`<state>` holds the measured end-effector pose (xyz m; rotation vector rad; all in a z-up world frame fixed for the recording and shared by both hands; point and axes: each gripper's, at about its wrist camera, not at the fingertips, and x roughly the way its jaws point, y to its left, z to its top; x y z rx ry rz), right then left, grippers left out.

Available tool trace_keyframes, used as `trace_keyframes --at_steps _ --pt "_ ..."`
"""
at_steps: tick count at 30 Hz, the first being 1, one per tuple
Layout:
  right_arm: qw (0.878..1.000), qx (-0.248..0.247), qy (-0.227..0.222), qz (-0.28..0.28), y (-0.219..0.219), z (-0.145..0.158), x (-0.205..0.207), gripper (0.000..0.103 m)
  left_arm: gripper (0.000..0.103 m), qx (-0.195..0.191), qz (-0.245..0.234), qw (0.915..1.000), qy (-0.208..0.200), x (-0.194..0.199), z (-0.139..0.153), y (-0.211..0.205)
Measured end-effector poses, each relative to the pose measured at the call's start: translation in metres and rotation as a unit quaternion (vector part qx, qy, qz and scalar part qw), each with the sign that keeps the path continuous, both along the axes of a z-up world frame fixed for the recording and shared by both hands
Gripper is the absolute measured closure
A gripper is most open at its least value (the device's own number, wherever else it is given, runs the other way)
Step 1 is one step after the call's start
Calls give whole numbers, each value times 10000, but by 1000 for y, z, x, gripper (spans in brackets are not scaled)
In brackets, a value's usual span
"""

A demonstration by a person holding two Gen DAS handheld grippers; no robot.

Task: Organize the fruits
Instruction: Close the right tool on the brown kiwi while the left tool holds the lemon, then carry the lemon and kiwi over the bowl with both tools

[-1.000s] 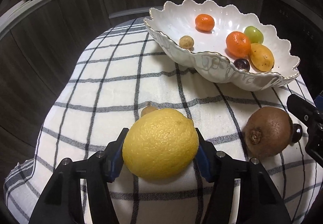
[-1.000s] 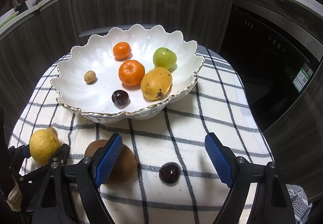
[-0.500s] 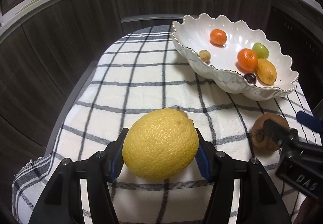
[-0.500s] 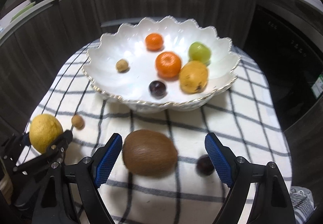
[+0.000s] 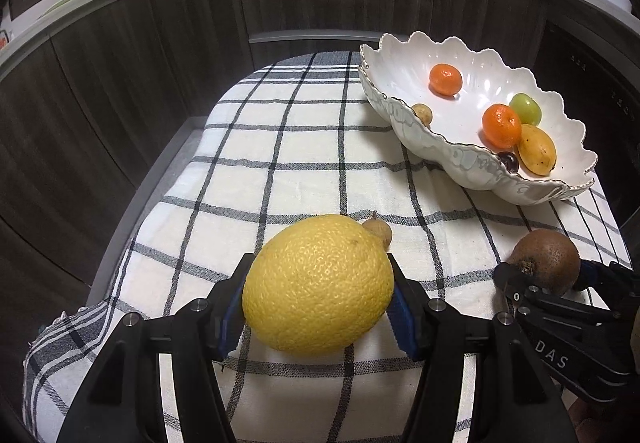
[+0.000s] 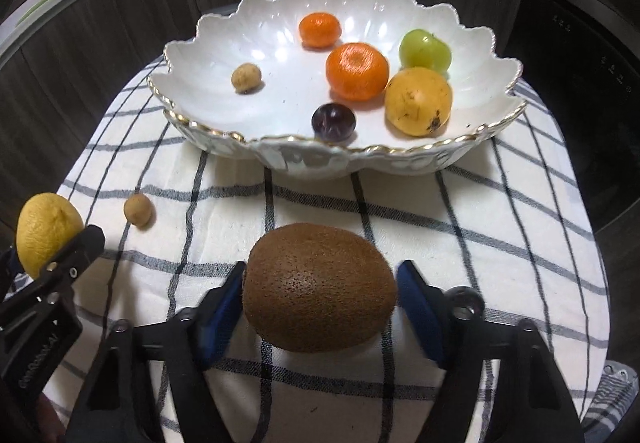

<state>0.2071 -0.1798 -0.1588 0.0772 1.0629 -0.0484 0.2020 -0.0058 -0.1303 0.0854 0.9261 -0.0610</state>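
Kiwi (image 6: 319,287) now lies between the blue pads of the right gripper (image 6: 320,307), whose jaws have just been closing; a second ago they stood wide with the fruit outside the left pad; the left pad touches, while a sliver of gap shows at the right pad, so the pinch is judged unfinished; left gripper (image 5: 318,307) clamps the lemon (image 5: 318,285) as before; scalloped bowl (image 6: 192,55) sits at twelve o'clock, both fruits' likely destination; one small brown fruit (image 6: 138,210) waits at ten o'clock.
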Motion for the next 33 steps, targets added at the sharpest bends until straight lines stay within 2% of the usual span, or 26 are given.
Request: trace_keyframes --at_steps 12,19,25,33 --pt "9999 49 -72 61 1 7 -8 37 44 43 -64 10000 -33 -1 2 -3" --pt "9997 75 -221 122 1 27 -18 37 44 49 -161 9998 -136 -4 10 -9" --pt "9983 17 -529 239 4 54 -28 37 44 -10 -263 9993 -257 -4 23 -16" --pt "9966 -113 -803 115 -12 79 -15 37 44 -46 -434 9981 -429 8 43 -28"
